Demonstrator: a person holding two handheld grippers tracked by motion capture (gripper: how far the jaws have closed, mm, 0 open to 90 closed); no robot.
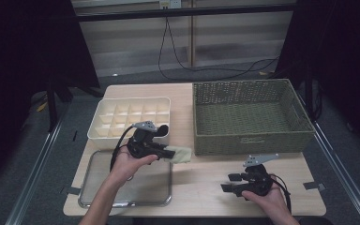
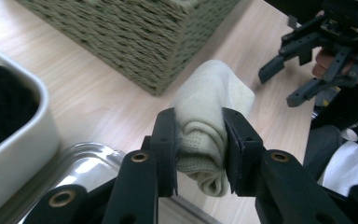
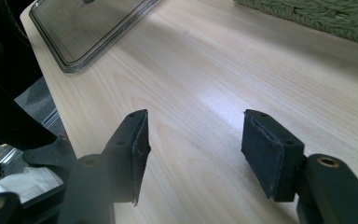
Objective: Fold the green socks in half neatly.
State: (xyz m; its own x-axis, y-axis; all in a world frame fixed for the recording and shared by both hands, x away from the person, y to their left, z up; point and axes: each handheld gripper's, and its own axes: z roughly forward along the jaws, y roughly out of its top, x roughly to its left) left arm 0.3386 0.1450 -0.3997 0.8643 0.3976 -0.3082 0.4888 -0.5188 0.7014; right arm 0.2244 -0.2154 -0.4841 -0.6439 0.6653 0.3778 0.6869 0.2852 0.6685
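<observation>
Basket (image 1: 251,117) label unreadable, perhaps printed; left tongs (image 2: 199,151) clamp sock (image 2: 209,116).

Rolled cloth (image 2: 209,135) middle hidden between jaws (left gripper view); compartment tray (image 2: 14,126) cut off at edge.

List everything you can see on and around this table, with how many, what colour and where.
Rolled cloth: one, pale yellow-green, clamped in the left claw, above the table by the tray's far right corner.
Woven basket: one, olive green, far right of the table.
Divided organiser box: one, cream, far left of the table.
Metal tray: one, silver, near left of the table.
Table: one, light wood.
Cable: one, black, hanging behind the table and trailing over the floor.
Left claw: one, black, shut on the cloth.
Right claw: one, black, open over the near right of the table.
</observation>
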